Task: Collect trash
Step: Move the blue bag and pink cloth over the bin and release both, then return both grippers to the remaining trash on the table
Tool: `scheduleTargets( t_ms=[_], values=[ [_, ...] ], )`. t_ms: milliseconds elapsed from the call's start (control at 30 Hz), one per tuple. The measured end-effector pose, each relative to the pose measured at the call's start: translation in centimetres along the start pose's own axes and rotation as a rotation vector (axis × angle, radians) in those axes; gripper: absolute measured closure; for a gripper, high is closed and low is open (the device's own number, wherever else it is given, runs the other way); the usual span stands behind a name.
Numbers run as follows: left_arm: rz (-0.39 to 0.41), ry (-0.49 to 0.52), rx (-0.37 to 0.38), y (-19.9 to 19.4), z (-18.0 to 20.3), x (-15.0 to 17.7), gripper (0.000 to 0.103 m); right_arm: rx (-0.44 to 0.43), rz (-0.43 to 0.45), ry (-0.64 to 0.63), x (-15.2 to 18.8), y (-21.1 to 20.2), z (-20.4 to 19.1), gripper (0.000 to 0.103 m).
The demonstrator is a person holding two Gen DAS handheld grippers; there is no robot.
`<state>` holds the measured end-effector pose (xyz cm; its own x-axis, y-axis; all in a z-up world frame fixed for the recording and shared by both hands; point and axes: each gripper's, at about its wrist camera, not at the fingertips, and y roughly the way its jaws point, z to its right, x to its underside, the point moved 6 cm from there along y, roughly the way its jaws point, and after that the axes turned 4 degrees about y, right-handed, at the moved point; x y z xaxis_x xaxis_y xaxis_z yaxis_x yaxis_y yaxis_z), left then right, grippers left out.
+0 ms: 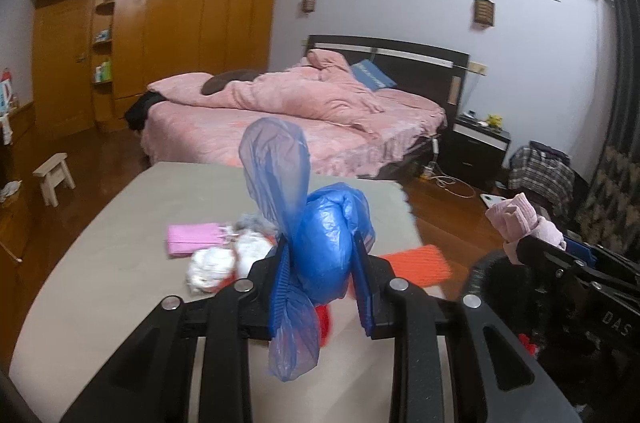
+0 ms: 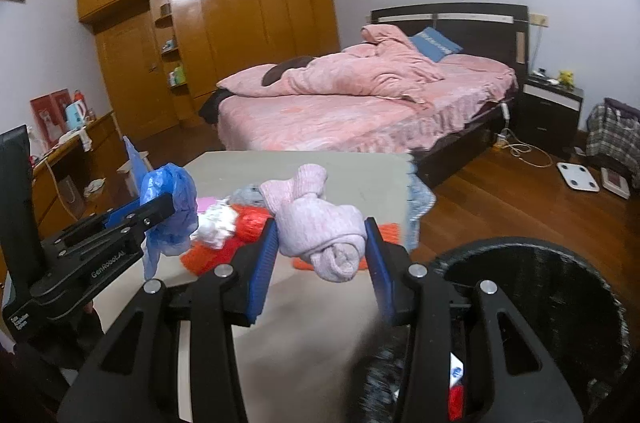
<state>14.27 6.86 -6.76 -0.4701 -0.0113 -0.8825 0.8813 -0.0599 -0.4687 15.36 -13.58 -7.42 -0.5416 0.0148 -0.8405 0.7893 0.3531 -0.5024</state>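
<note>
Both pairs of jaws stood partly closed, each pinching a soft bundle. My left gripper (image 1: 322, 273) clamped a crumpled blue plastic bag (image 1: 324, 243) between its blue pads, one loose tail of the bag rising above the fingers and another hanging below them. My right gripper (image 2: 322, 255) squeezed a rolled pink sock (image 2: 320, 223) across its middle, the rolled end poking down toward the camera and the knotted end sticking up beyond the fingertips. Both bundles were held above the grey table (image 2: 360, 175), clear of its surface. On that table, beyond my grippers, lay the rest of the litter: a white crumpled wad (image 1: 212, 265), a pink packet (image 1: 196, 239) beside it, and orange-red knitted pieces (image 1: 420, 261) near the table's right edge. A black bin (image 2: 560, 303) sat just off the table's near right corner, below my right gripper, with some scraps inside it.
</note>
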Motion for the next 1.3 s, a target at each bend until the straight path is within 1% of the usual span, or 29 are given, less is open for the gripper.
scheduleTargets(
  t_ms=[300,633,867,1033,1067,1133,1167,1200,1233,1300],
  values=[
    [-0.014,0.043,0.112,0.6,6.2,0.1,0.074,0.121,0.001,0.048,1.8,-3.1,6.4,0.061],
    [-0.029,0.091,0.266,1.1,14.0,0.8,0.074,0.268,-0.005,0.099,3.9,-6.0,13.2,0.061],
    [-0.044,0.134,0.364,1.7,19.6,1.5,0.074,0.341,-0.001,0.132,4.9,-7.7,17.2,0.061],
    [-0.071,0.163,0.426,2.1,22.5,2.5,0.073,0.376,-0.005,0.156,5.9,-8.6,19.1,0.058],
    [-0.077,0.169,0.435,2.3,22.9,2.7,0.072,0.383,-0.006,0.161,6.2,-8.7,19.5,0.058],
    [-0.088,0.182,0.461,2.4,23.5,3.0,0.064,0.393,-0.008,0.168,6.4,-8.8,19.9,0.058],
    [-0.089,0.185,0.463,2.4,23.5,3.2,0.055,0.397,-0.008,0.172,6.5,-8.8,20.1,0.056],
    [-0.086,0.185,0.461,2.4,23.4,3.3,0.049,0.403,-0.004,0.176,6.6,-8.9,20.2,0.052],
    [-0.085,0.183,0.46,2.4,23.6,3.3,0.047,0.408,0.001,0.18,6.7,-9.0,20.3,0.046],
    [-0.089,0.173,0.45,2.4,23.1,3.3,0.043,0.415,0.009,0.184,6.7,-9.2,20.5,0.039]
  ],
)
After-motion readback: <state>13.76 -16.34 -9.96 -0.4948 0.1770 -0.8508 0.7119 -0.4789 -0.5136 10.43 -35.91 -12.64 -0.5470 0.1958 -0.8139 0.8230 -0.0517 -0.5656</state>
